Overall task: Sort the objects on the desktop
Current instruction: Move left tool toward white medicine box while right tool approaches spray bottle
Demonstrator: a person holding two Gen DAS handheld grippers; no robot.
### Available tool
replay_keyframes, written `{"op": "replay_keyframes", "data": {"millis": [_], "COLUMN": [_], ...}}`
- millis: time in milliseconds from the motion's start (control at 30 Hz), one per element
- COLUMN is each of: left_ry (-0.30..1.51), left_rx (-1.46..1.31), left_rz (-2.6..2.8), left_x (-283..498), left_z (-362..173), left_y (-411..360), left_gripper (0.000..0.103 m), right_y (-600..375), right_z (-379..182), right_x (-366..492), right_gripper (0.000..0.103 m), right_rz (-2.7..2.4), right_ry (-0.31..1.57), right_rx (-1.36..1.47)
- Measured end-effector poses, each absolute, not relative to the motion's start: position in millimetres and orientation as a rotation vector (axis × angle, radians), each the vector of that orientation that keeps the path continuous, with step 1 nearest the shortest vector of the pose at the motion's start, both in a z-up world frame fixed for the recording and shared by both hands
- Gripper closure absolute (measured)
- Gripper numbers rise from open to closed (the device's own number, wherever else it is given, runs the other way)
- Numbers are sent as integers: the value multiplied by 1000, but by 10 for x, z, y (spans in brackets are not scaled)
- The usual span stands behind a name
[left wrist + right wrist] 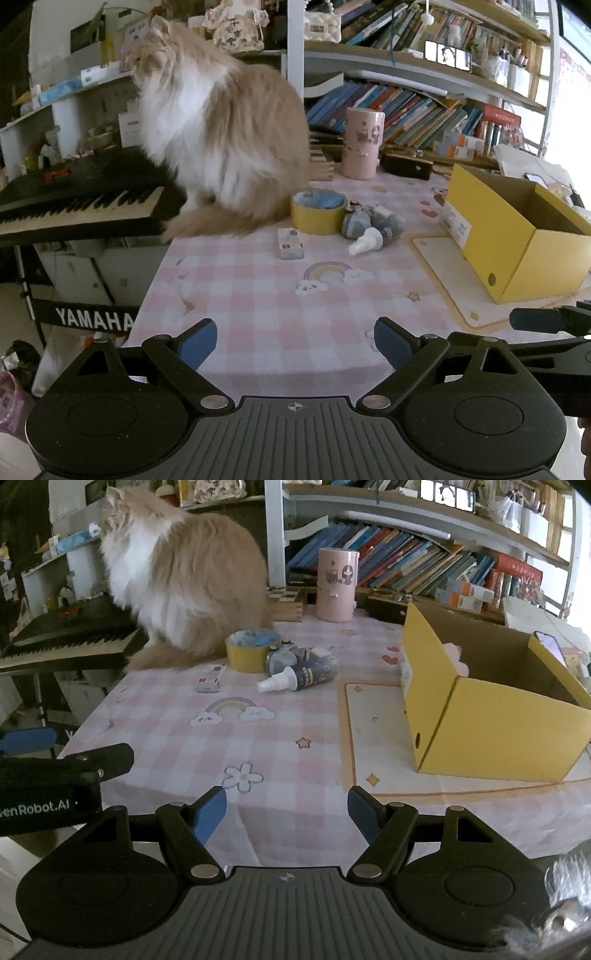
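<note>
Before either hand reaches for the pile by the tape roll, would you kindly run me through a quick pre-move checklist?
1. Left tongs open and empty: ok.
2. Right tongs open and empty: ok.
3. Yellow box open on top, ready to receive items: ok.
4. Spray bottle reachable, lying on its side at the front of the pile: ok.
5. Path clear of the cat: not ok; it sits on the table right behind the tape roll.
6. Small carton lying apart from the pile, free to grasp: ok.
</note>
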State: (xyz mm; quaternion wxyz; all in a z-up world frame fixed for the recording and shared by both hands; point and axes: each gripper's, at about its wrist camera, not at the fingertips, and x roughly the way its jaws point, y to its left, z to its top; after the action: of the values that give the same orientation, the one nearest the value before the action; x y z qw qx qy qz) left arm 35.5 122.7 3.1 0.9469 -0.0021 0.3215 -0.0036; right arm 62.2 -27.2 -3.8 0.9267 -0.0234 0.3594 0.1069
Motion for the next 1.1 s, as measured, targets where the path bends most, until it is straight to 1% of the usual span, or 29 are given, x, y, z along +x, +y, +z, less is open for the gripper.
{"op": "replay_keyframes", "data": {"millis": [333,600,1033,1067,1100], "left_ry": [682,677,700,706,713], "left_rx": [-11,-14,-14,-13,-14], "left_rz": [10,39,74,76,75], "left_x": [810,1132,1679,1720,1767], "left_z": [4,25,-51,-72,-94], "left_y": [1217,1224,1225,1221,1220], "left_gripper": [9,10,10,11,16], "right_y": [-283,-325,-368,-369,-371], "right_z": [-73,-36,-91,-98,-108], "right_x": [1127,1552,2204,2255,2303], "right_gripper": [33,37,37,37,37], "right_rz": [236,225,195,192,188], "right_ry": [763,754,785,786,787], "right_rx": [-39,15,69,73,79]}}
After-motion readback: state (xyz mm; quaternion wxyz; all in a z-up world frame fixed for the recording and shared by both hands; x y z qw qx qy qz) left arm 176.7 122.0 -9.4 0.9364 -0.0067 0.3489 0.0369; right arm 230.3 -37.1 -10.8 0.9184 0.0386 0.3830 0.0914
